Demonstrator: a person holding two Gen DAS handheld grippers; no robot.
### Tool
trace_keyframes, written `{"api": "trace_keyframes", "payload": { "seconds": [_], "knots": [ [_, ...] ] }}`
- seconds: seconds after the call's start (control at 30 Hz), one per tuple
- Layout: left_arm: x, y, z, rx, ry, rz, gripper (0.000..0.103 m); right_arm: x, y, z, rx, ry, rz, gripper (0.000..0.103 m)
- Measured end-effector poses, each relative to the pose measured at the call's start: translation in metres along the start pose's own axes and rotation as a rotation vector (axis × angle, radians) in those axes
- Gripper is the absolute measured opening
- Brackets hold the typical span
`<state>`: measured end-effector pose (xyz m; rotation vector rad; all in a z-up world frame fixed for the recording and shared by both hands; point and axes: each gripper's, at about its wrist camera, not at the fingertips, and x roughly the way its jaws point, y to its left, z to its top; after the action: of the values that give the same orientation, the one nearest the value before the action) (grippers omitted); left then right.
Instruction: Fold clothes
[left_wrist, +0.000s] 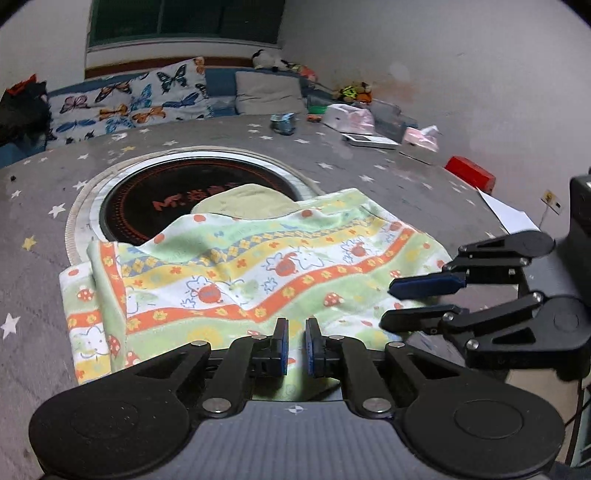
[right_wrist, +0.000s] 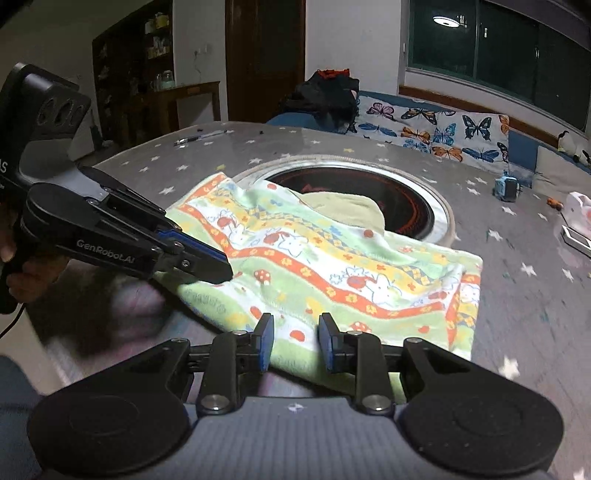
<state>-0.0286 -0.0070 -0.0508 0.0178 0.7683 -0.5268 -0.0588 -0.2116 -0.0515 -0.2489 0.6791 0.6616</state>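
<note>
A patterned towel (left_wrist: 258, 266), printed with orange, yellow and green bands, mushrooms and little animals, lies rumpled on a grey star-print bench (left_wrist: 37, 258). Its far edge drapes over a round black hotplate (left_wrist: 177, 195) sunk in the bench, where a plain pale cloth (left_wrist: 243, 203) peeks out from beneath.

The left claw (left_wrist: 296, 328) hovers over the towel's near edge, its blue pads only slightly parted with cloth visible in the gap; whether they actually pinch it cannot be told. The right claw (right_wrist: 296, 328), seen from its own camera, is released: the jaws stand apart above the near hem, pressing nothing.

In my judgement the step in hand is taking hold of the near edge for a fold. Done well, each claw would nip one corner of the hem, catch a single layer, then lift evenly and carry it towards the far edge, keeping the cloth taut so the ridges flatten.
</note>
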Motion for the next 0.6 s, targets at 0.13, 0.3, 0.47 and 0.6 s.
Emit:
{"api": "trace_keyframes", "payload": {
  "seconds": [0.13, 0.3, 0.47, 0.6],
  "knots": [
    [-0.001, 0.001, 0.005, -0.011, 0.011, -0.010, 0.016, -0.015, -0.007, 0.001, 0.013, 0.001, -0.037, 0.027],
    [0.003, 0.007, 0.006, -0.023, 0.004, 0.004, 0.021, -0.010, -0.036, 0.006, 0.115, -0.036, -0.069, 0.028],
    [-0.008, 0.038, 0.005, -0.091, -0.018, 0.086, 0.021, 0.003, -0.061, 0.000, 0.148, 0.005, -0.138, 0.023],
    [-0.014, 0.065, 0.012, -0.169, -0.028, 0.173, 0.022, 0.001, -0.068, 0.010, 0.146, -0.028, -0.154, 0.024]
  ]
}}
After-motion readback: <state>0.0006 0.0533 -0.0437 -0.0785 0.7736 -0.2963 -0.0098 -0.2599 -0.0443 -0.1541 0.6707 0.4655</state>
